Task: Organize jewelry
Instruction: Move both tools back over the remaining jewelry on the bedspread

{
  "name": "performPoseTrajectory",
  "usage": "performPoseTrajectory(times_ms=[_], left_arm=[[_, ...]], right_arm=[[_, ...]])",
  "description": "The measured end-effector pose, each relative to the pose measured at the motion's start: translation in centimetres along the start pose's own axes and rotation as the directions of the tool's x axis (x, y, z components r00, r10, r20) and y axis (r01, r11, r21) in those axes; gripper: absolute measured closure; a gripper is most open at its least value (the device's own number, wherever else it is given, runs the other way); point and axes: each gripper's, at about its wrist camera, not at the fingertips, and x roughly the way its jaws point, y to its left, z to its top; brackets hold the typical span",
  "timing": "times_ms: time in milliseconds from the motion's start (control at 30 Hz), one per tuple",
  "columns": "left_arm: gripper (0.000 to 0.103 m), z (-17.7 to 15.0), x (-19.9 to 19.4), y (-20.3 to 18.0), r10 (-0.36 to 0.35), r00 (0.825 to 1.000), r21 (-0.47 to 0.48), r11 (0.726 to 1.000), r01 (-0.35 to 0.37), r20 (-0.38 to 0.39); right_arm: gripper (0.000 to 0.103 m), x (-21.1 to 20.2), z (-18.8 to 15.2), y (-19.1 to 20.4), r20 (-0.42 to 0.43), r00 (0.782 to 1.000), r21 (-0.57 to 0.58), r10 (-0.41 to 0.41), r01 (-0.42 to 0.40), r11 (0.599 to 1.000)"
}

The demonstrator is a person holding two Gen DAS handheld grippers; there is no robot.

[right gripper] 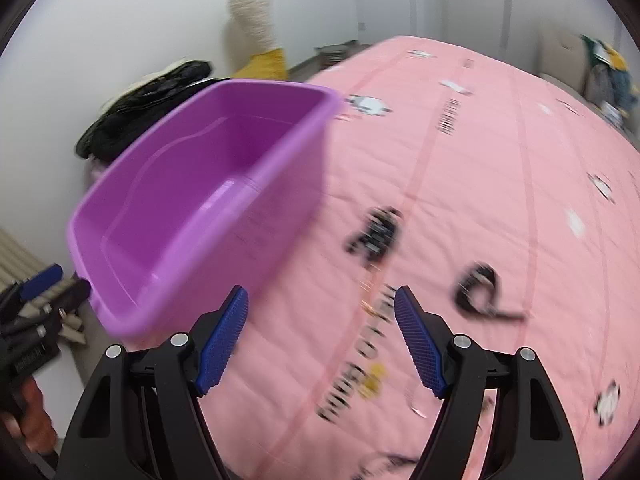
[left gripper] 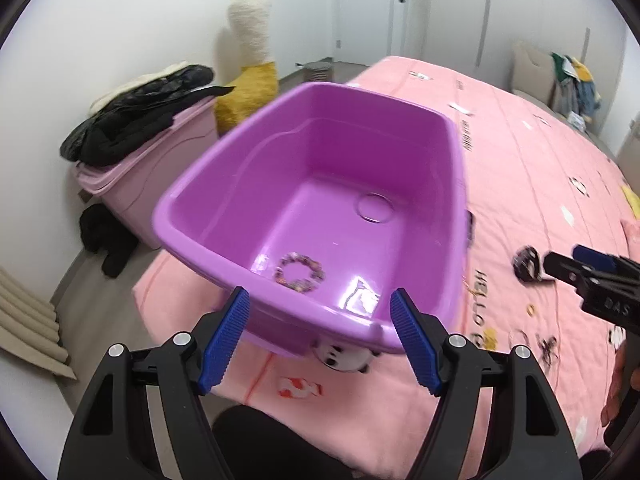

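A pink quilt (left gripper: 520,184) printed with pandas and lettering covers the bed. A purple tub (left gripper: 448,152) stands at its left edge; a beaded bracelet (left gripper: 300,272) lies on the tub floor near the front wall. Dark jewelry pieces (right gripper: 376,232) lie blurred on the quilt, right of the tub. Left gripper (left gripper: 320,300): jaws wide apart, empty. Right gripper (right gripper: 322,300): jaws wide apart, empty. Beyond the bed's left edge: a pink bin (left gripper: 160,176) carrying a black coat (left gripper: 136,116), against a white wall.

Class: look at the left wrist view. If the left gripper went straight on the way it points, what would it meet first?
Most likely the near rim of the purple tub, which lies between the open jaws of the left gripper; depth is uncertain.
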Motion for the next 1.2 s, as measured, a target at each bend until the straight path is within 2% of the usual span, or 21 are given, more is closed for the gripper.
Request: performPoseTrajectory(times_ms=[267, 400, 500, 867, 1200], left_arm=[[0.028, -3.4, -0.1, -6.0, -0.106, 0.994, 0.094, 0.990, 0.106, -0.008], [0.028, -5.0, 0.6, -8.7, -0.161, 0.986, 0.113, 0.980, 0.164, -0.033], [0.026, -6.1, 0.9, -10.3, -0.174, 0.984, 0.127, 0.976, 0.177, -0.035], [0.025, -9.2, 4.2, -15.4, -0.185, 0.979, 0.199, 0.960, 0.199, -0.086], [0.025, -10.2, 9.3, -18.4, -0.173, 0.974, 0.232, 0.951, 0.205, -0.149]], right_arm=[[0.031, -4.9, -9.3, -9.0, 0.026, 0.987, 0.170, -0.158, 0.152, 0.974], [0.031, -5.7, -12.7, -11.7, 0.009, 0.977, 0.225, -0.214, 0.206, 0.952], [0.031, -5.6, -14.5, -13.1, -0.008, 0.974, 0.265, -0.225, 0.220, 0.939], [0.031, -2.6, -18.5, -14.6, -0.043, 0.976, 0.342, -0.212, 0.214, 0.915], [0.031, 1.2, -19.4, -15.8, -0.074, 0.979, 0.359, -0.189, 0.203, 0.911]])
